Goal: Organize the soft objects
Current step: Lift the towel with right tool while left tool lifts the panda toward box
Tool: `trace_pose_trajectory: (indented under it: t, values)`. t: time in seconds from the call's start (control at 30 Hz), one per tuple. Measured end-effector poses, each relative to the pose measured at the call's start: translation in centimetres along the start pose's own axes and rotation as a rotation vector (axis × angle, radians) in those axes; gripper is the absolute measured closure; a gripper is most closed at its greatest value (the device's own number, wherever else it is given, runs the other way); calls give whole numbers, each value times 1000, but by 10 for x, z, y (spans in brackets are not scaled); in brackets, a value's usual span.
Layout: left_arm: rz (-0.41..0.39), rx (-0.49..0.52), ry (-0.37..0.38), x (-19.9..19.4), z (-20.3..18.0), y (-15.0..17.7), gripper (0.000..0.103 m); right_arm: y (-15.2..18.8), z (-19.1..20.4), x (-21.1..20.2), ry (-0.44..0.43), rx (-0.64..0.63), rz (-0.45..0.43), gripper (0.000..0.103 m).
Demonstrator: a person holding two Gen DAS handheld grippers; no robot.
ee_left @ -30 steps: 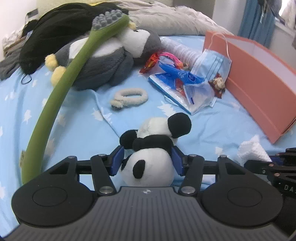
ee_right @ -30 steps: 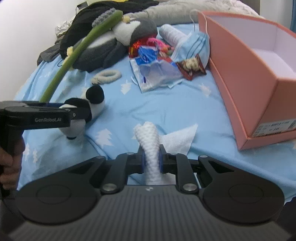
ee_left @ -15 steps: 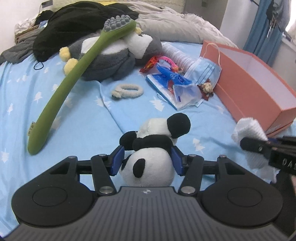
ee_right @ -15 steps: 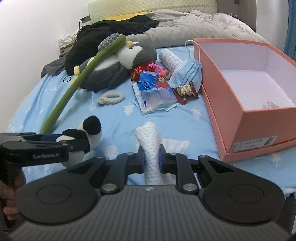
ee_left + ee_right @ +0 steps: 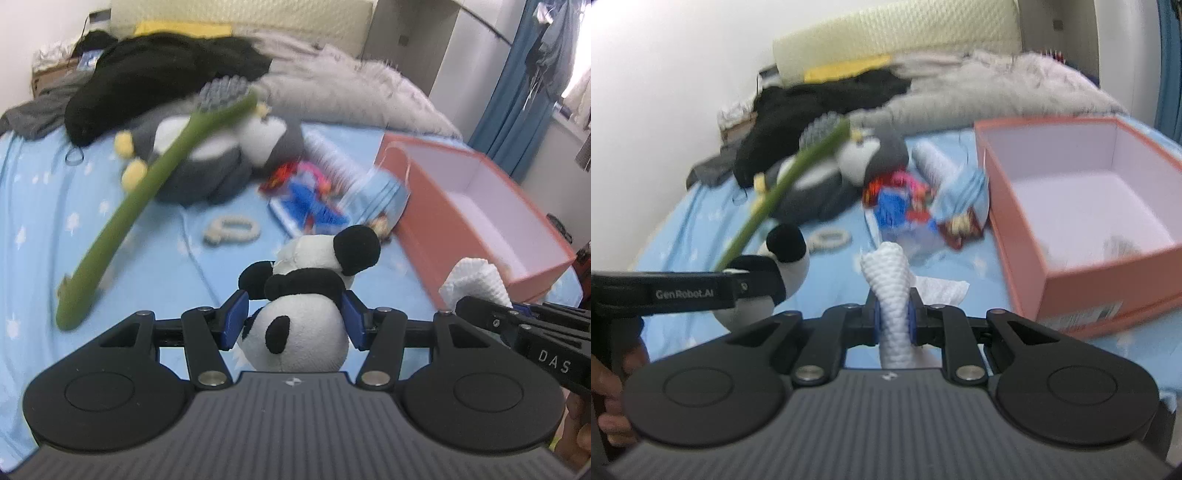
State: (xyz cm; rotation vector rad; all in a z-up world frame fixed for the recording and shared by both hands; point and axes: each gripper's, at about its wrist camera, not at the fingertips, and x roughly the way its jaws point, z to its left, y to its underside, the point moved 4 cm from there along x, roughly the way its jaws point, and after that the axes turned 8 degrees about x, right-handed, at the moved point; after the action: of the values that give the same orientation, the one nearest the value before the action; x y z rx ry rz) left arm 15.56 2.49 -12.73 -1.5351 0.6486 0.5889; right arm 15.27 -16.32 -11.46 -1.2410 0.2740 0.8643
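Left gripper [image 5: 293,319] is clamped on a little panda plush [image 5: 303,314], held up off the blue bedsheet [image 5: 44,206]. Right gripper [image 5: 894,319] is pinched tight on a white knitted cloth [image 5: 892,291]. Both sit just left of the open pink box [image 5: 1027,240], penguin plush [image 5: 207,166] further back.
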Motion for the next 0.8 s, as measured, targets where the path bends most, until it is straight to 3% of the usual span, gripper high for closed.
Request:
trace_pose_trajectory:
  t: [0.5,0.8]
  values:
    - [-182,37,121,-35,-67,-106,42,-96,-23,-52,28,-26,-227,85]
    - [-189,27,267,-27,-130,-162,42,-148,-65,-73,81,1,-286,85]
